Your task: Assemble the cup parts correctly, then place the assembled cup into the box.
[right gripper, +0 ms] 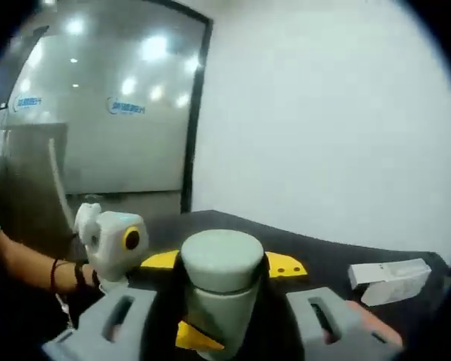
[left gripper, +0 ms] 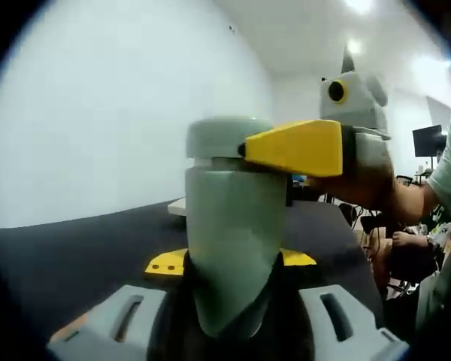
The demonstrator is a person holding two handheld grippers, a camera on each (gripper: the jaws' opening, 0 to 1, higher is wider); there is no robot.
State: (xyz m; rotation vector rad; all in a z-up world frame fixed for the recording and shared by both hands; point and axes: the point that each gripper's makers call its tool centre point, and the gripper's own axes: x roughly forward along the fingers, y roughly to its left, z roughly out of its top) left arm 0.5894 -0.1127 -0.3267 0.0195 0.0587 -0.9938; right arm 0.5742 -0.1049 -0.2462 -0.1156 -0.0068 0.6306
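Tabletop (left gripper: 83, 248), dark and wide, runs under both claws and ends against a white wall (left gripper: 98, 105); in the right gripper view it (right gripper: 338, 252) carries a small white box (right gripper: 389, 278) lying near its far edge, well apart from the cup. A glass partition (right gripper: 98, 113) with reflected ceiling lights stands beyond the tabletop in that view.

The grey-green cup (left gripper: 233, 241) is held off the tabletop between the two claws. The left claw (left gripper: 233, 263) grips its body, yellow pads showing on either side. In the left gripper view the right claw (left gripper: 293, 147) comes in from the right, a yellow pad pressed against the lid (left gripper: 224, 135). In the right gripper view the right claw (right gripper: 222, 263) closes on the lid (right gripper: 222, 259), which sits on the cup body.

A person's forearm (left gripper: 395, 199) holds the right claw.
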